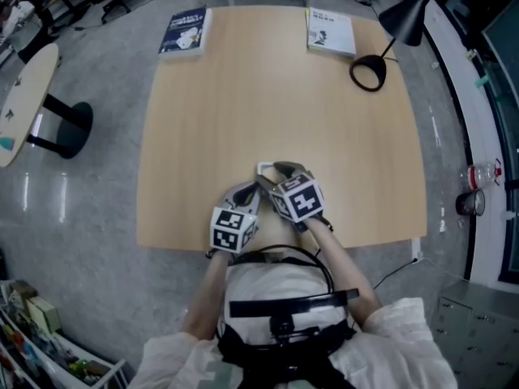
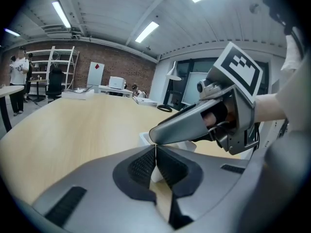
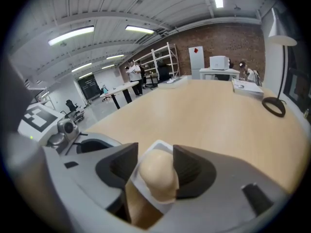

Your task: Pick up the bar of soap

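Observation:
A cream bar of soap (image 3: 156, 173) stands in a small white dish (image 3: 146, 194) on the wooden table (image 1: 284, 104), close to its near edge. My right gripper (image 3: 158, 164) straddles the soap with its jaws spread. The right pad is at the soap's side, and a sliver of dish shows between the soap and the left pad. In the head view the dish (image 1: 264, 168) peeks out ahead of the right gripper (image 1: 282, 175). My left gripper (image 2: 155, 148) is shut, pads together, right beside the dish (image 2: 145, 139) and just under the right gripper's finger (image 2: 194, 125).
Two books (image 1: 185, 31) (image 1: 330, 31) lie at the table's far edge. A black desk lamp (image 1: 405, 14) stands with its ring base (image 1: 367, 73) at the far right corner. A round side table (image 1: 24, 96) stands on the floor to the left.

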Motion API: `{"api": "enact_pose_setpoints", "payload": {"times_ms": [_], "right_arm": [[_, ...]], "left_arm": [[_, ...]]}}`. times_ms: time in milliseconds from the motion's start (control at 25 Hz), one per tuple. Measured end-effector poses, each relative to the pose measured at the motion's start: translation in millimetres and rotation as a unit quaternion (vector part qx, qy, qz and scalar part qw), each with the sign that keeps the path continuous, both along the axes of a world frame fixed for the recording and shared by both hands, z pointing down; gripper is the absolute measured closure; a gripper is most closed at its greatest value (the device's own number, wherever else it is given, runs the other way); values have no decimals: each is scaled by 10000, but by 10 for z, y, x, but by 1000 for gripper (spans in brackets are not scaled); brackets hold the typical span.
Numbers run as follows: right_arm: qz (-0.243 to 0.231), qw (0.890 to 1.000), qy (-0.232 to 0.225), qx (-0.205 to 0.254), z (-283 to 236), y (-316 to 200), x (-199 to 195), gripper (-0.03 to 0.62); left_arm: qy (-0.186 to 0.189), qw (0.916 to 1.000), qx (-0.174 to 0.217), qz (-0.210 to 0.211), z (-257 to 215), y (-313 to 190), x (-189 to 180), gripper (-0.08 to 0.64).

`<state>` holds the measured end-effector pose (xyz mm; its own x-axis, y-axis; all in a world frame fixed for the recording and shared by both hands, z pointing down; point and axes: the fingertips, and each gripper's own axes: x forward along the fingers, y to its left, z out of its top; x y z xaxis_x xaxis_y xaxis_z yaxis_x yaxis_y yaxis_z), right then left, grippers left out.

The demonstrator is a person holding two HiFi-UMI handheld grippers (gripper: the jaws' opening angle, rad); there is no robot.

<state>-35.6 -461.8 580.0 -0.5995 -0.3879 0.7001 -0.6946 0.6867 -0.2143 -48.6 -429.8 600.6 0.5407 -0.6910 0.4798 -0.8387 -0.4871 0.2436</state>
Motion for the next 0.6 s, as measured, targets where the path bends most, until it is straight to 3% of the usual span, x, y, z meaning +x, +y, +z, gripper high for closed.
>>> {"api": "enact_pose_setpoints", "payload": {"times_ms": [320, 600], "right_arm": [[206, 9990, 245, -296, 100, -51, 146, 334], [95, 9982, 593, -10, 120, -66, 81, 334]], "left_arm": [[55, 9998, 109, 126, -18, 9, 21, 548], [135, 9998, 123, 99, -2, 19, -20, 548]]}}
